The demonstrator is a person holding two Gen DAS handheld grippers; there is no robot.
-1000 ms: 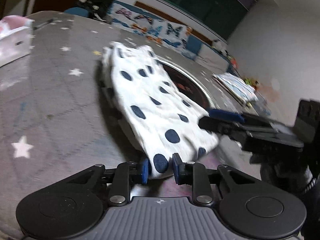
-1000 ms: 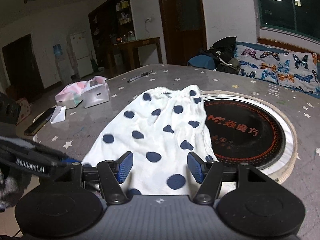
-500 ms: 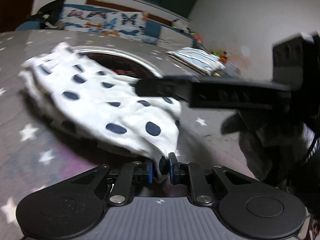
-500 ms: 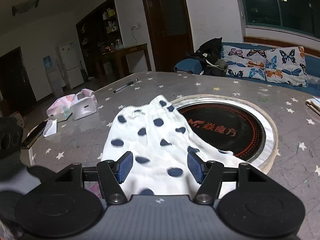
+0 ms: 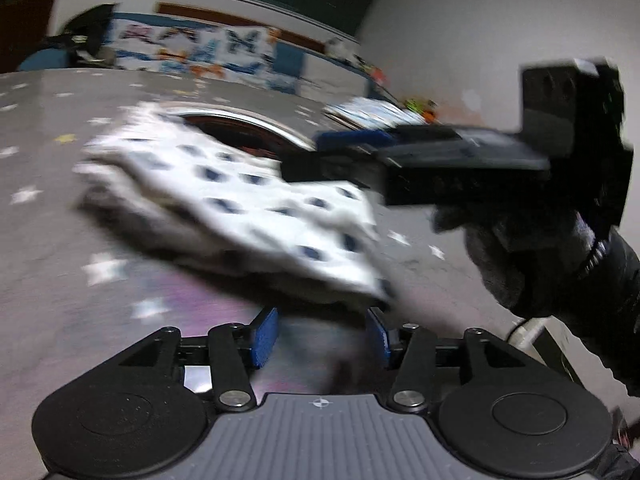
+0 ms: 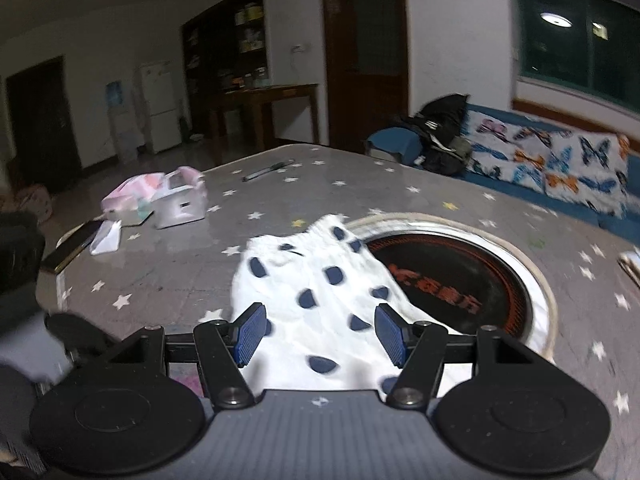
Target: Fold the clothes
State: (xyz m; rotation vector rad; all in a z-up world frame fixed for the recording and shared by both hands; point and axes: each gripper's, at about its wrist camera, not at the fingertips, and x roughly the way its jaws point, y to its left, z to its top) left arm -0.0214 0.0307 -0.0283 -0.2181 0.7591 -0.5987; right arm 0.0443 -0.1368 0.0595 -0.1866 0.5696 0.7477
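Note:
A white garment with dark blue dots (image 6: 320, 300) lies on the grey star-patterned table (image 6: 180, 272), partly over the round black hotplate (image 6: 460, 280). In the left wrist view the garment (image 5: 240, 208) is blurred and lies ahead of my left gripper (image 5: 322, 336), which is open and empty just short of its near edge. My right gripper (image 6: 320, 334) is open and empty above the garment's near part. It also shows in the left wrist view (image 5: 400, 160), held in a gloved hand over the garment's far right side.
A pink and white box (image 6: 160, 200), a dark phone (image 6: 70, 246), a white packet (image 6: 106, 238) and a pen (image 6: 266, 170) lie on the table's far left. A butterfly-print sofa (image 6: 552, 164) stands behind. A folded cloth (image 5: 372, 114) lies at far right.
My left gripper has opened and let go of the garment's corner, which has dropped onto the table. My right gripper has drawn back and up, still open.

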